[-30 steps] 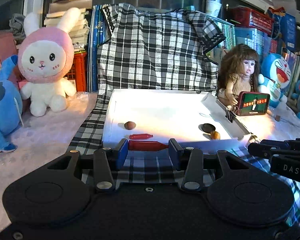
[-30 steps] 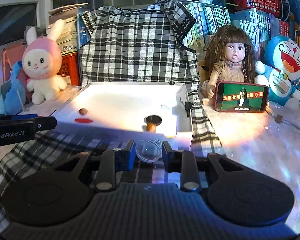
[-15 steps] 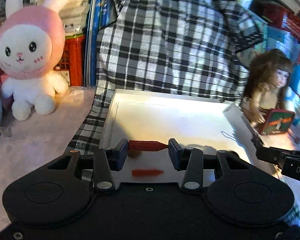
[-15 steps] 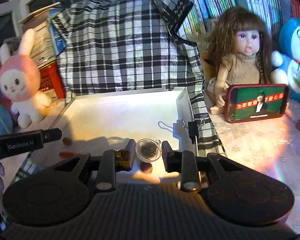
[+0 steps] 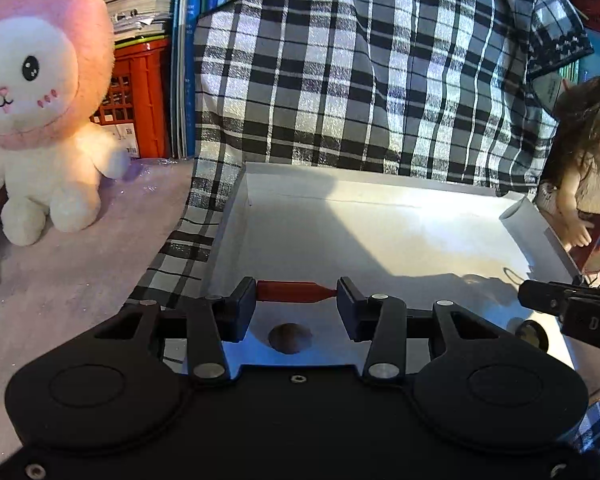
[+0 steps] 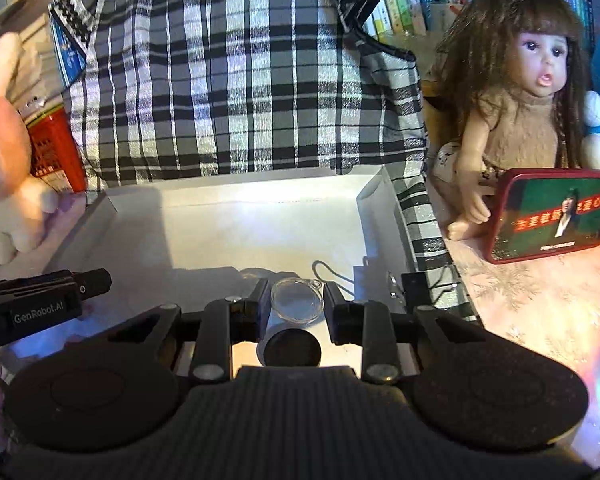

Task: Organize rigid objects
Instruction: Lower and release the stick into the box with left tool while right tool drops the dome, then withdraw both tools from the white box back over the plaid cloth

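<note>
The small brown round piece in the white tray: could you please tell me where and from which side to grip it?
Grip the brown piece across its middle, coming straight down from above: it lies low on the white tray floor, rounded, with bare floor on either side for the jaws.

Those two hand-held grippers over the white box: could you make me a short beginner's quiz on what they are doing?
1. What is clamped end to end in the left hand-held gripper?
2. True or false: the right hand-held gripper is empty.
3. Which lies on the floor of the white box, just below the left one's load? A) a brown rounded piece B) a spoon C) a key

Key
1. A red stick-shaped piece.
2. False: it grips a clear round capsule.
3. A, the brown rounded piece.
</note>
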